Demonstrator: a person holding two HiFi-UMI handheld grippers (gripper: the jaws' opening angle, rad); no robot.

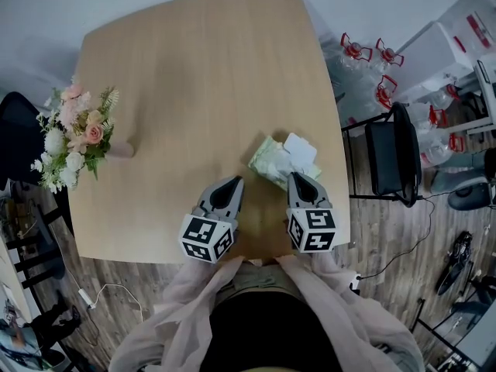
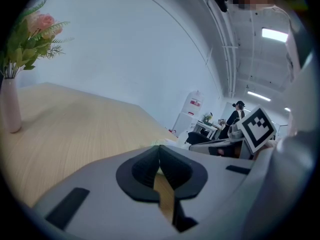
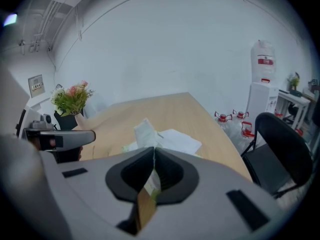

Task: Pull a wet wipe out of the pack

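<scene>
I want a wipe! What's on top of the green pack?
A white wet wipe sticks up from the pack, pinched by the right gripper. What's inside stays covered.

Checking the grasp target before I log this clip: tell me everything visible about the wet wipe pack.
The wet wipe pack is a soft, pale green pouch lying flat on the wooden table, near its right edge. Its white lid flap is open, and a white wipe stands up from it, pinched by the shut right tool.
</scene>
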